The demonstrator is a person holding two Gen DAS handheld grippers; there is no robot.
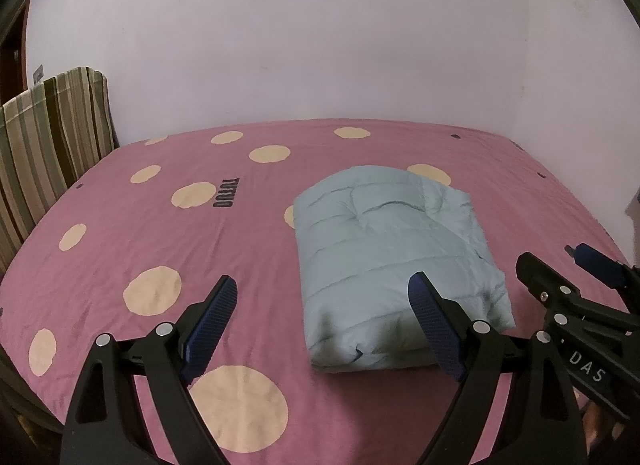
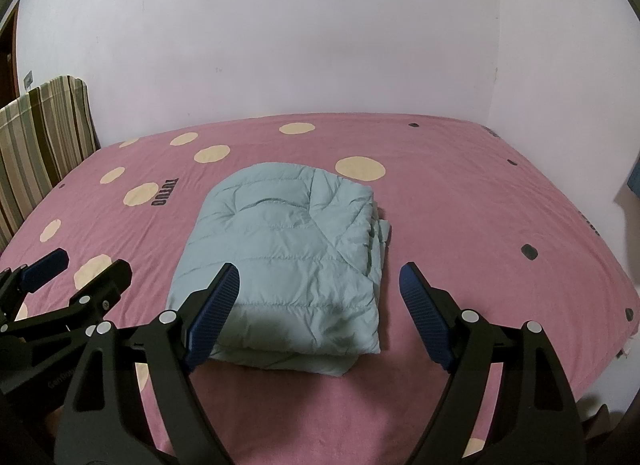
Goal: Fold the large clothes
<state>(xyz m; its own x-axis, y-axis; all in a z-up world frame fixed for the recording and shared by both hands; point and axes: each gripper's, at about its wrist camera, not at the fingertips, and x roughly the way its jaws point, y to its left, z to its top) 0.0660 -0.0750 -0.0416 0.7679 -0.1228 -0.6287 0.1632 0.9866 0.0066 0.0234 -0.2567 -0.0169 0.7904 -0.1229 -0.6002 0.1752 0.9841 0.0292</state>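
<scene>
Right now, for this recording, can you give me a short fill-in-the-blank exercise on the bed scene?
1. The folded puffer jacket is pale ____.
2. The bedsheet under it is pink with cream ____.
3. The left hand-held gripper and the right hand-held gripper both have jaws that are ____.
4. The cushion at the bed's left edge is ____.

Missing words: blue; dots; open; striped

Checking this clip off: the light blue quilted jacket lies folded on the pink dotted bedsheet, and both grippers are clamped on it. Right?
Not quite. The jacket lies folded on the bedsheet, but both the left gripper and the right gripper are open, holding nothing, as both wrist views show.
</scene>
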